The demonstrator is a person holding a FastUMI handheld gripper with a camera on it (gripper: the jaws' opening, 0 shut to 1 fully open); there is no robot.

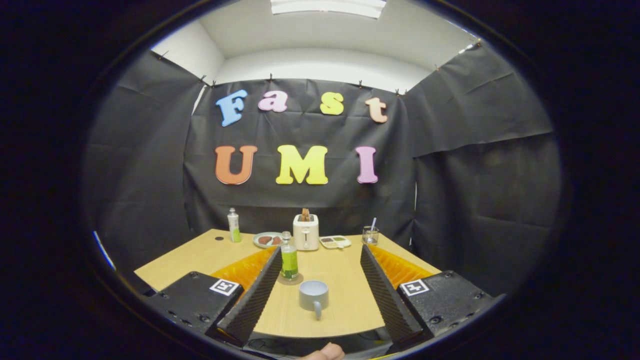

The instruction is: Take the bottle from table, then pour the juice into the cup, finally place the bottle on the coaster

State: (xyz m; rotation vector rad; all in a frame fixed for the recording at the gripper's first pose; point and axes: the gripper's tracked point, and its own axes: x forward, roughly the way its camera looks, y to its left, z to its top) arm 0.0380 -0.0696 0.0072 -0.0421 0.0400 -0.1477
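A clear bottle (pixel 289 260) with a green label and green juice stands upright on a round coaster (pixel 290 280) on the wooden table (pixel 345 310). Just to its right and nearer to me sits a pale grey cup (pixel 314 295), handle turned toward me. My gripper (pixel 320 250) is open, its fingers spread wide and gripping nothing. The cup lies between the two fingers, well apart from both. The bottle stands just inside the left fingertip (pixel 274 255), close beside it.
Along the table's far edge stand a white and green bottle (pixel 233 226), a plate (pixel 267 240) with food, a white toaster (pixel 306 232), a compartment tray (pixel 335 242) and a glass (pixel 370 235) with a straw. A person's fingertip (pixel 325 352) shows below the table's near edge.
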